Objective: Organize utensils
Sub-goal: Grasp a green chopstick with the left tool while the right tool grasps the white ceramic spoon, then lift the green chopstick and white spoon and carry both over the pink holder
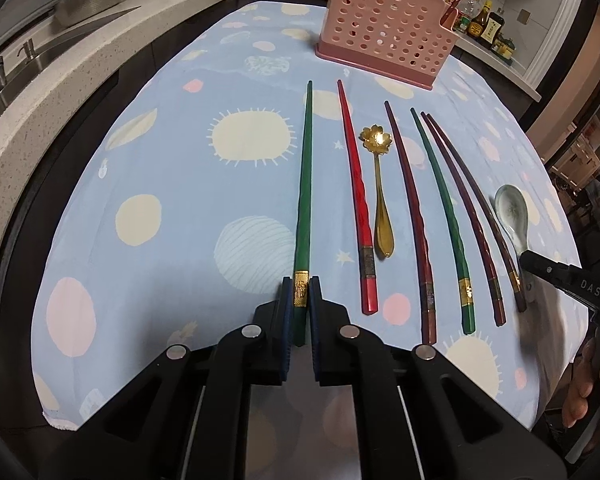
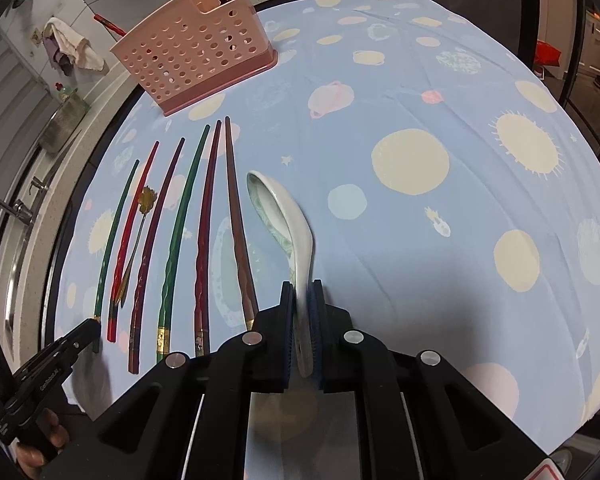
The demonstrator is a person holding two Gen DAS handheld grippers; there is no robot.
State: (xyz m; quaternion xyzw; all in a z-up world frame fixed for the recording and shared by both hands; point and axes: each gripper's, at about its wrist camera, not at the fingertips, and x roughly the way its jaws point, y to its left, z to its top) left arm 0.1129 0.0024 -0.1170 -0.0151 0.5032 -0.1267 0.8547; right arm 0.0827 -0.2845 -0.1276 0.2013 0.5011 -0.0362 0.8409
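**Both grippers closed on utensils, ready to lift**

The left gripper had its jaws narrow against the thick end of the leftmost green chopstick, pads at the gold band; the right gripper was pinched likewise on the handle of the white ceramic spoon, bowl pointing away; both utensils appeared to lie flat on the blue patterned tablecloth. Between them lay the rest of the row, roughly parallel: a red chopstick, a gold flower spoon just beside it, a dark red chopstick, a second green chopstick and two more dark ones near the ceramic spoon; beyond their tips stood the pink perforated holder, well apart, with at least one chopstick already in it. The step in hand seemed to be the grasp itself; next, probably, each piece must be lifted, tipped upright and carried to the holder without the long chopstick swinging into its neighbours.
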